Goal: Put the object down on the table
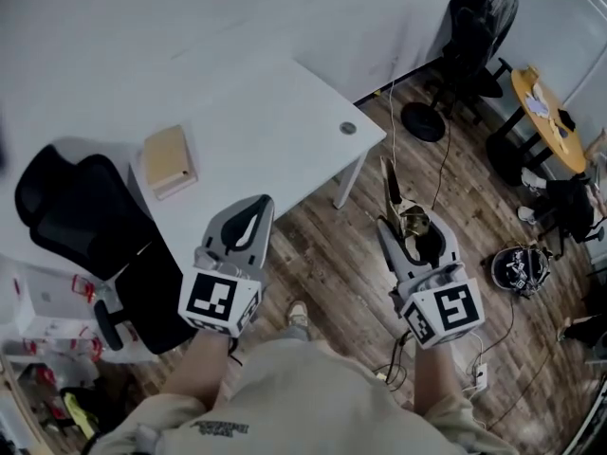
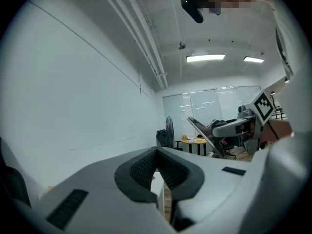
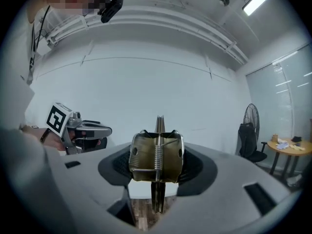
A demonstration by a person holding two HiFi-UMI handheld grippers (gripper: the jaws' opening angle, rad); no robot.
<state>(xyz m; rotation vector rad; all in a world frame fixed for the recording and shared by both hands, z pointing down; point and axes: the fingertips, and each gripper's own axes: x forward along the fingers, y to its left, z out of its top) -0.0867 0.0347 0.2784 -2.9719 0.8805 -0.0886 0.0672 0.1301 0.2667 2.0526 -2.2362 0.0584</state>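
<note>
The object is a brass-coloured metal spring clamp point(image 3: 157, 152) with long thin blades. My right gripper point(image 3: 157, 165) is shut on it, pads pressing its two sides. In the head view the clamp point(image 1: 396, 195) sticks out forward from the right gripper point(image 1: 410, 231), held over the wooden floor just right of the white table point(image 1: 275, 121). My left gripper point(image 1: 253, 216) hovers above the table's near edge, its jaws shut with nothing between them. In the left gripper view the left gripper point(image 2: 156, 172) has its ridged pads touching.
A tan box point(image 1: 169, 160) lies on the table's left part. A black office chair point(image 1: 81, 218) stands at the left. Beyond the table are a floor fan point(image 1: 429, 112), a round wooden table point(image 1: 548, 119), cables and a dark helmet-like thing point(image 1: 518, 268).
</note>
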